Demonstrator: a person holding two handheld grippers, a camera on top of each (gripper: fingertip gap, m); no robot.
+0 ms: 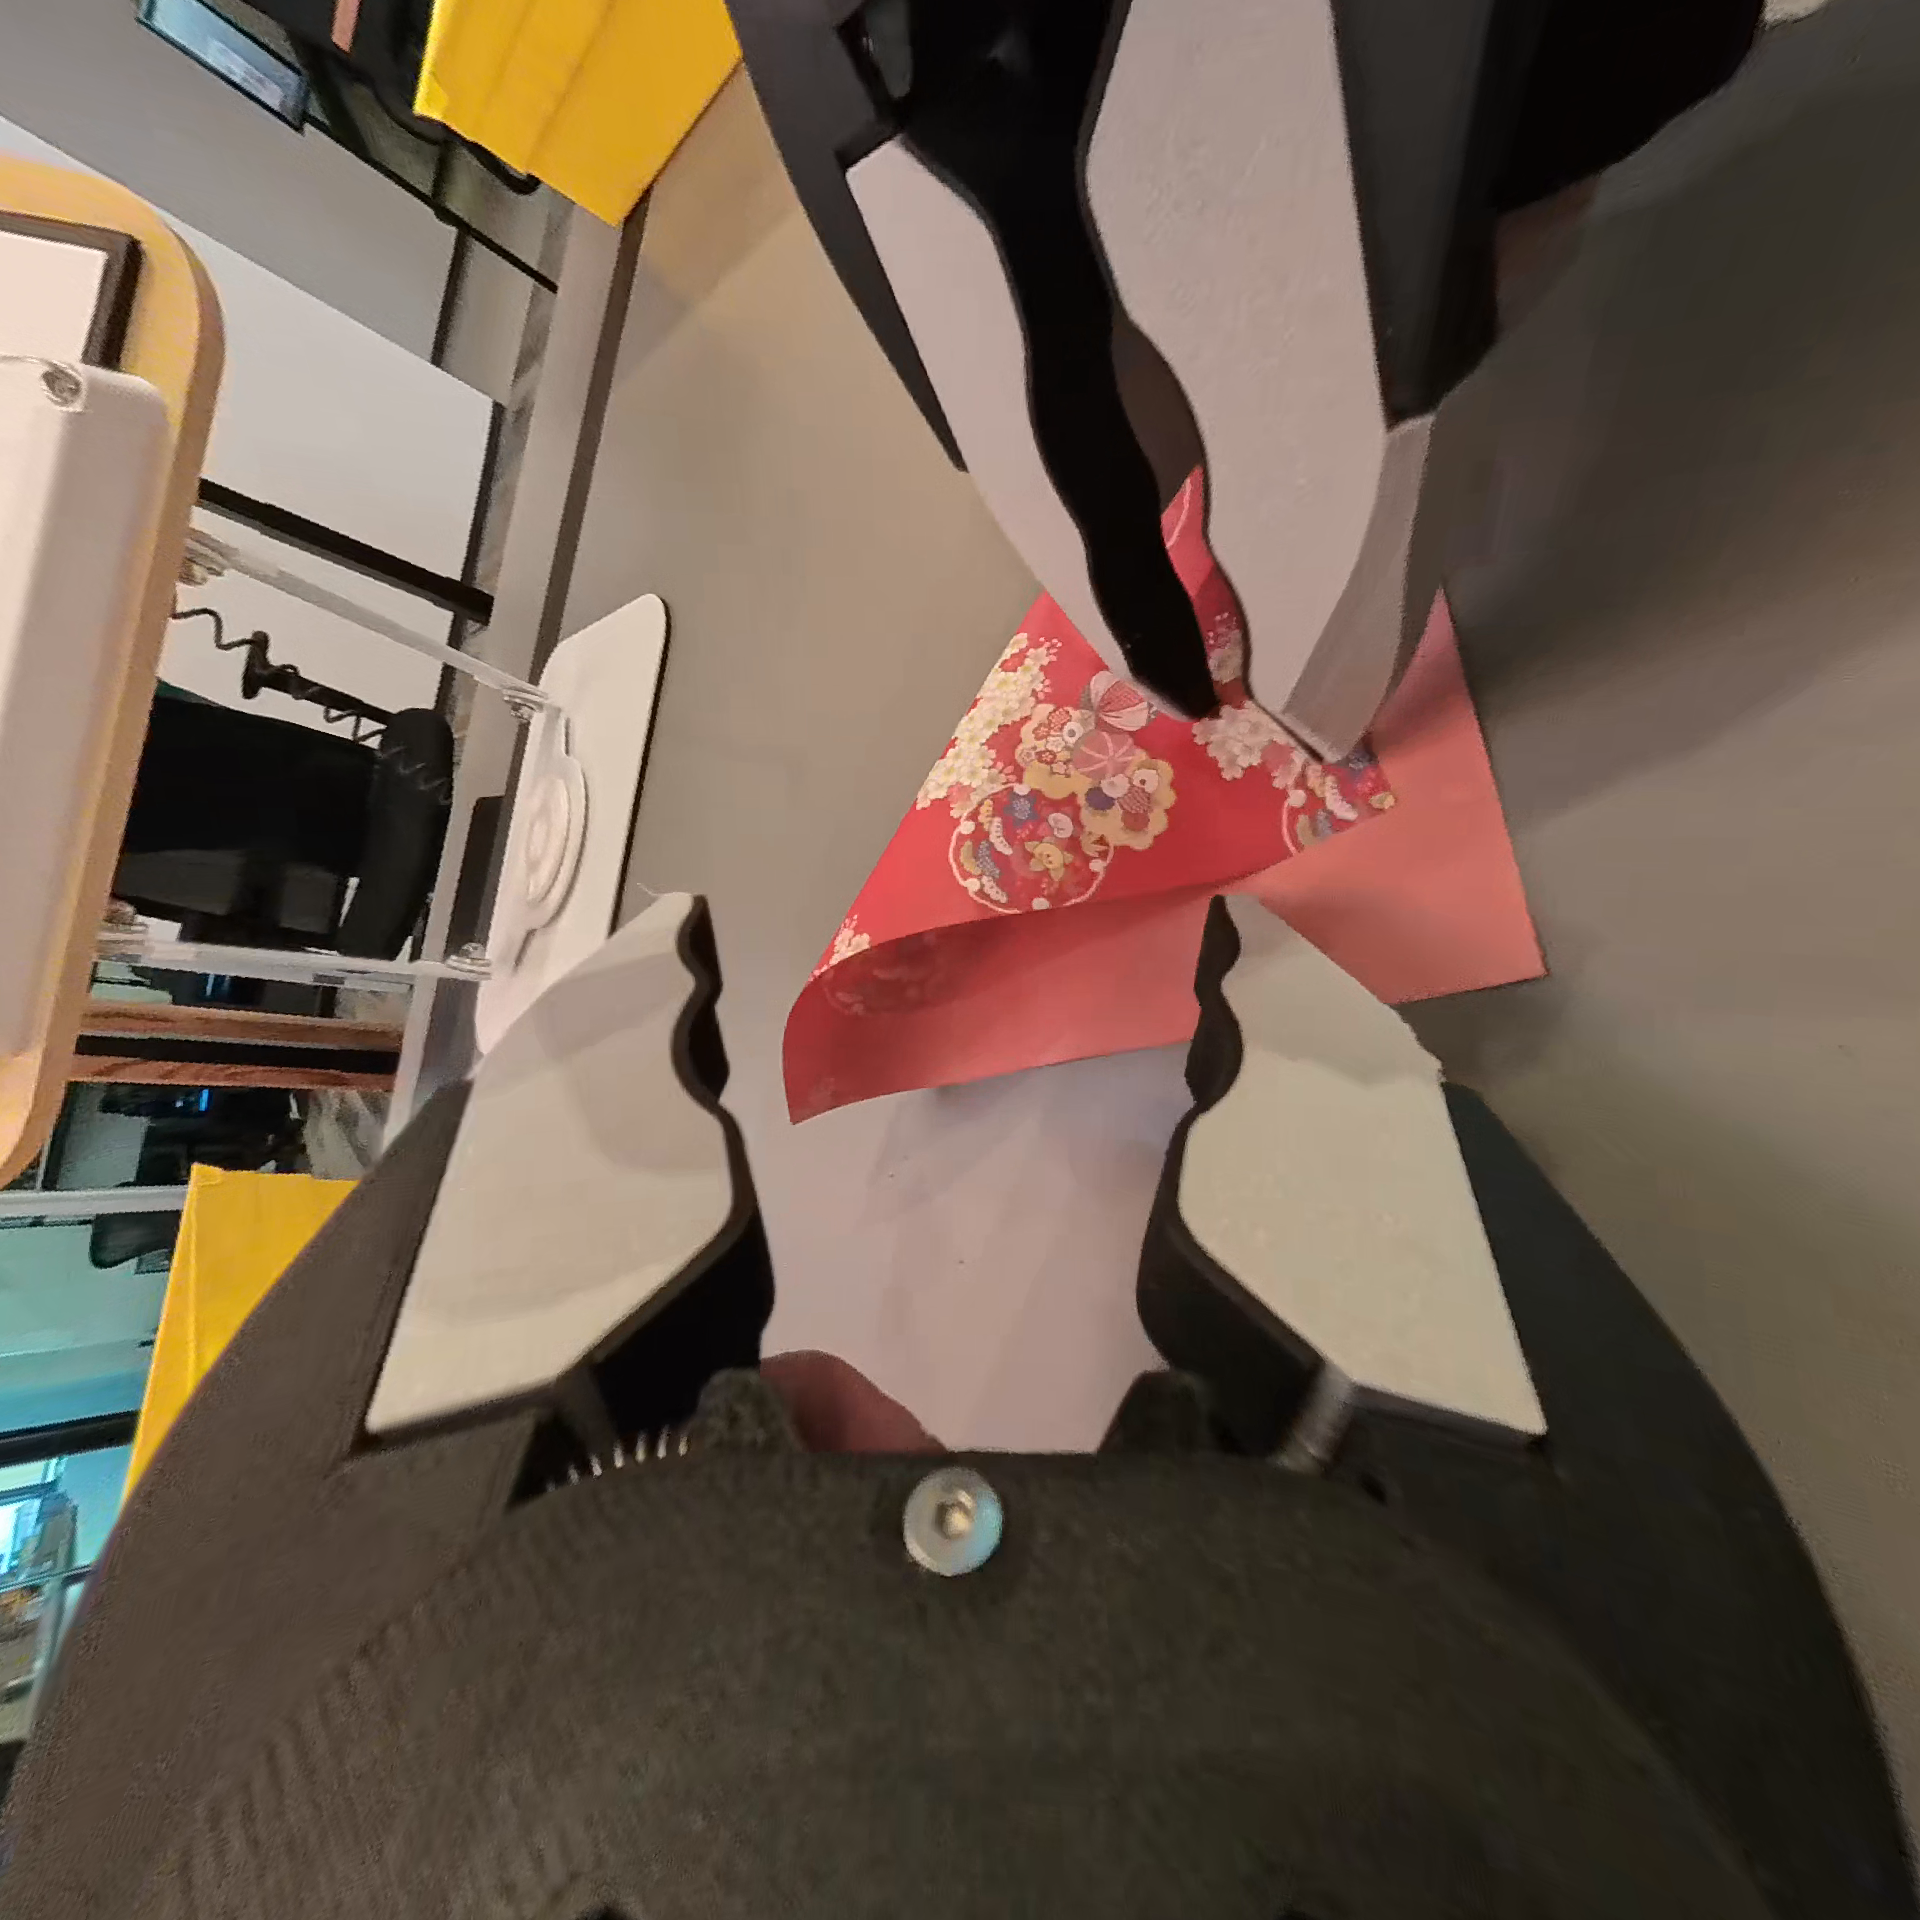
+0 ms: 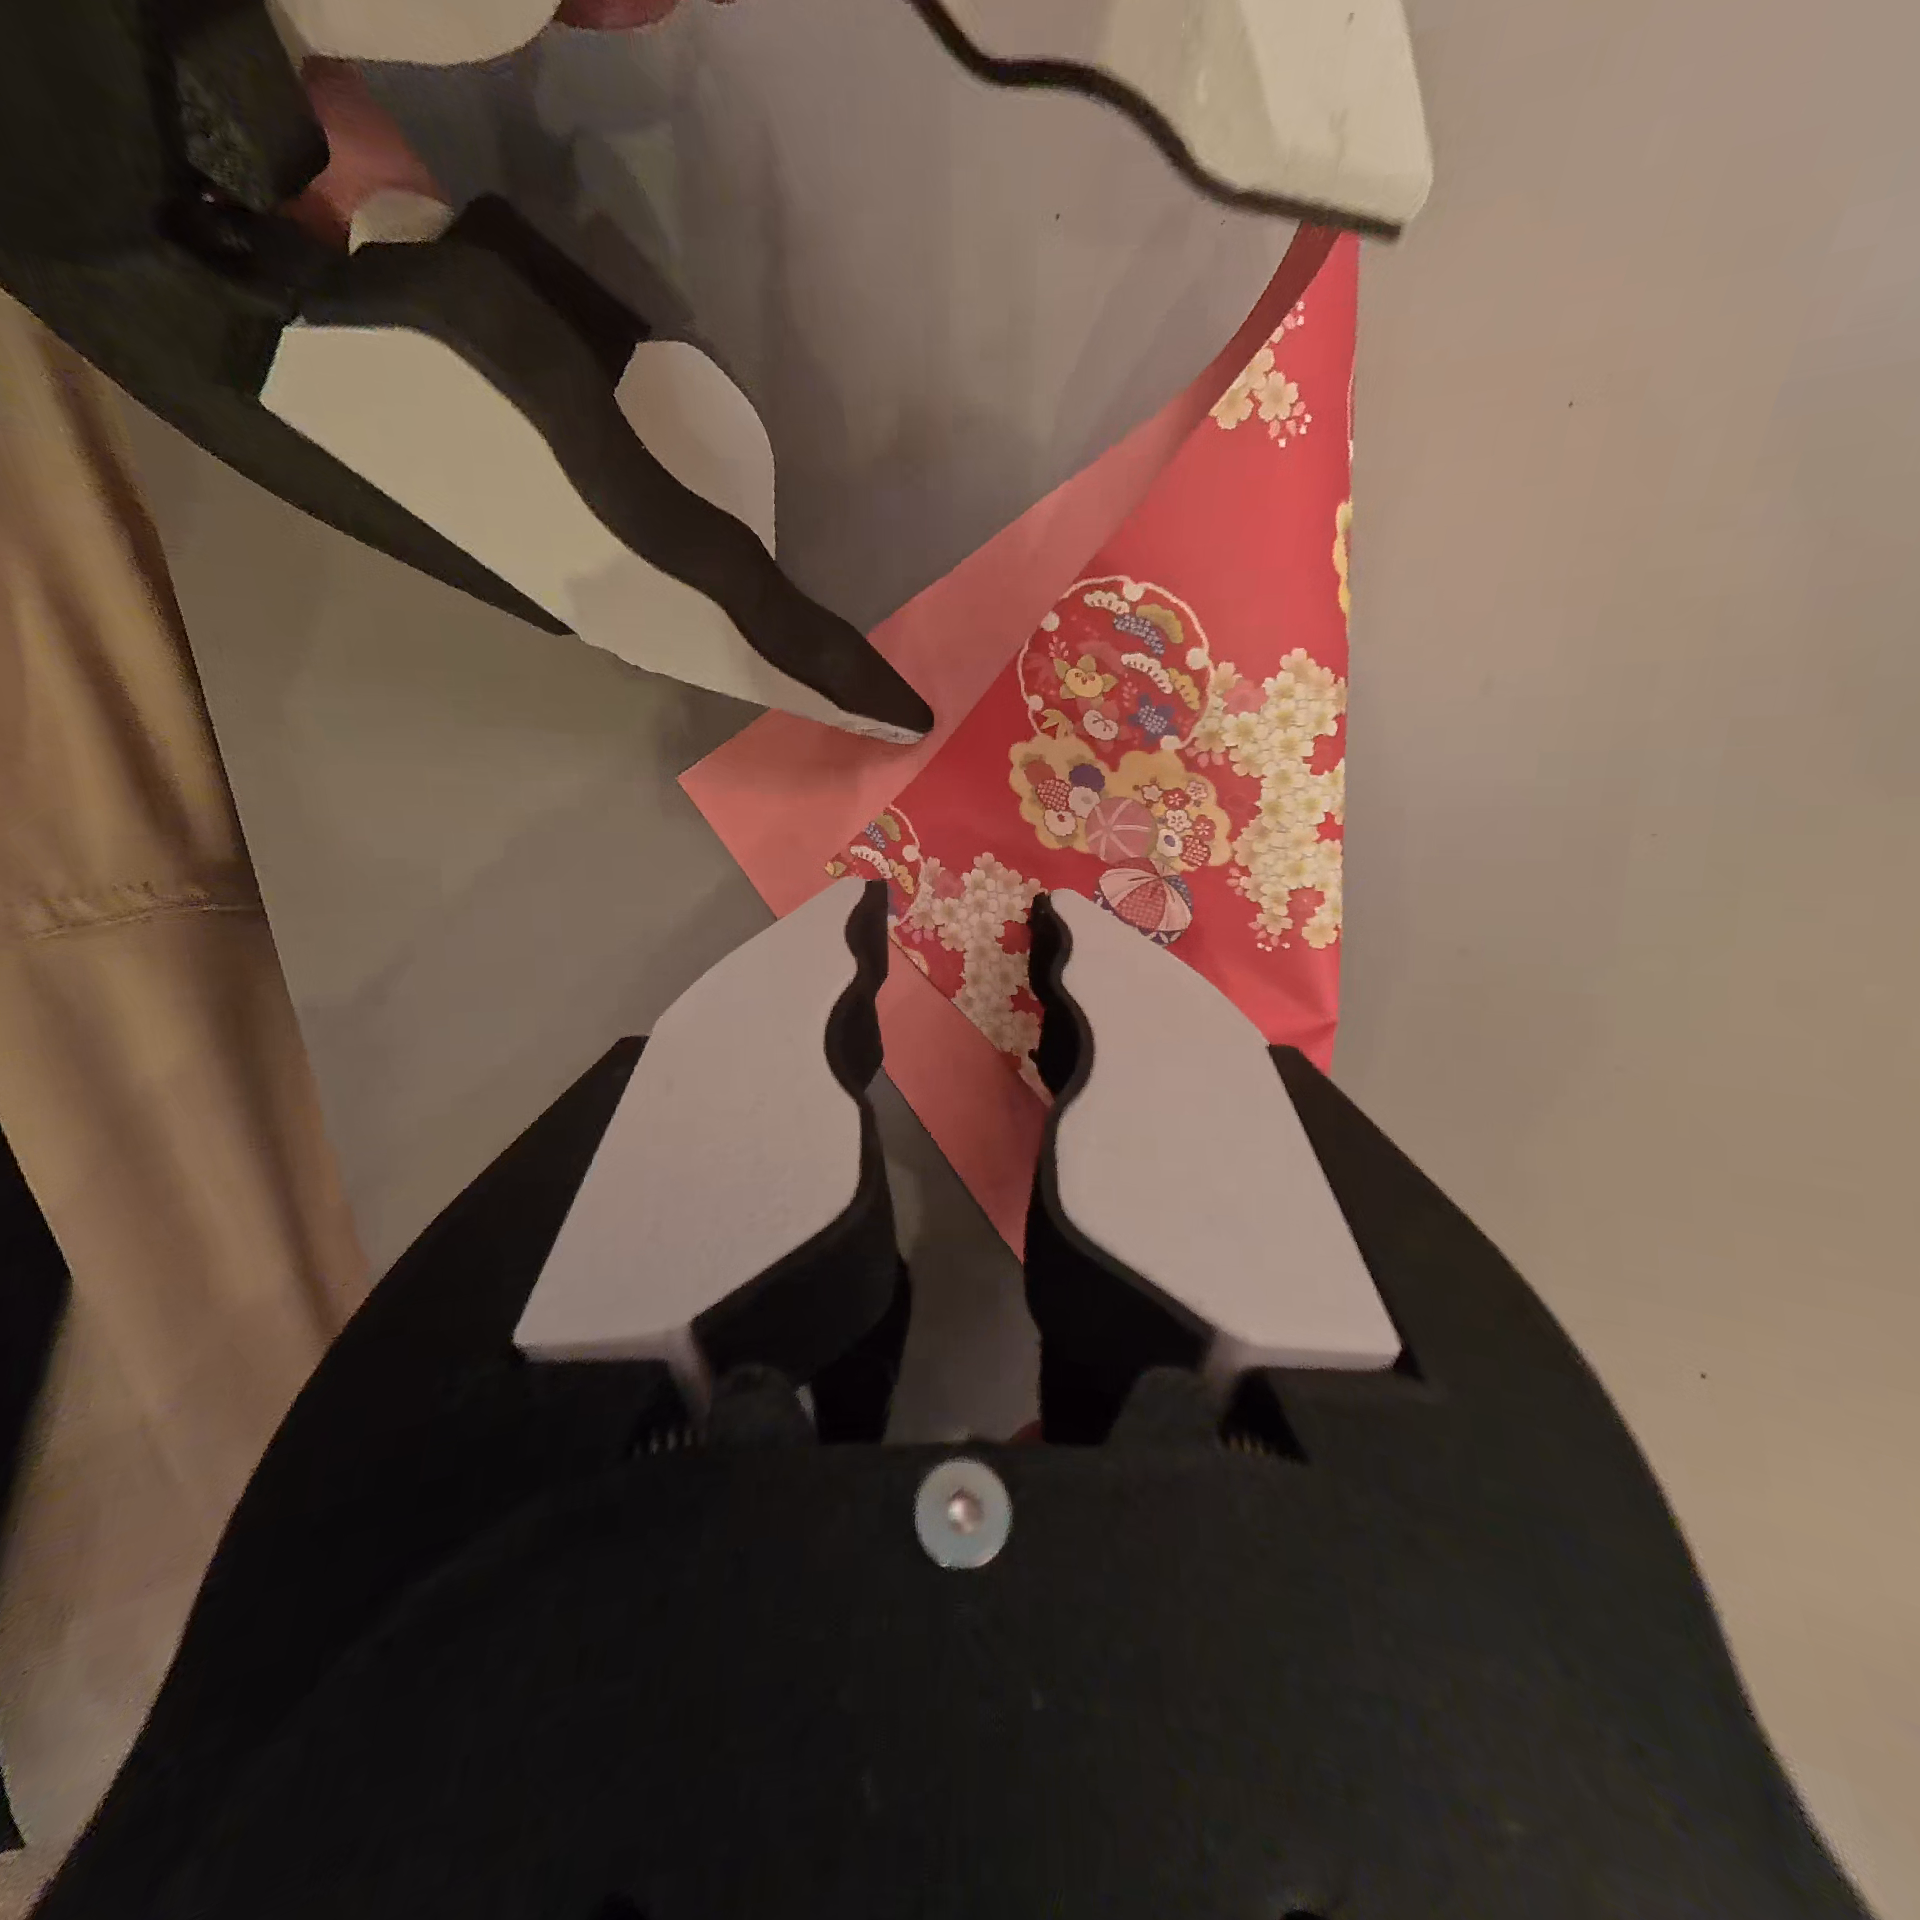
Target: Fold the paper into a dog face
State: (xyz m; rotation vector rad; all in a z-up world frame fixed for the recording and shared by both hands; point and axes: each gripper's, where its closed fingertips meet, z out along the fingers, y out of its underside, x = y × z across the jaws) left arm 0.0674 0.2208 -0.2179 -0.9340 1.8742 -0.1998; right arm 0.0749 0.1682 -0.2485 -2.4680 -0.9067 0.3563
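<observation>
A red floral paper (image 1: 1091, 831) lies on the grey table (image 1: 831, 520). A patterned flap is folded over its plain pink side (image 1: 1403, 914), and the near edge curls up. My left gripper (image 1: 956, 914) is open wide. Its right fingertip (image 1: 1216, 925) rests on the pink part at the flap's edge, also seen in the right wrist view (image 2: 873, 707). My right gripper (image 2: 954, 899) has its jaws a narrow gap apart. Its tips are down on the patterned flap (image 2: 1195, 727) near the corner. It enters from the top in the left wrist view (image 1: 1262, 727).
A white rounded board (image 1: 613, 748) and a clear acrylic stand (image 1: 540, 821) sit at the table's left edge. Yellow sheets lie beyond (image 1: 571, 83) and nearer (image 1: 239, 1299). A person's beige clothing (image 2: 104, 935) is close on the left of the right wrist view.
</observation>
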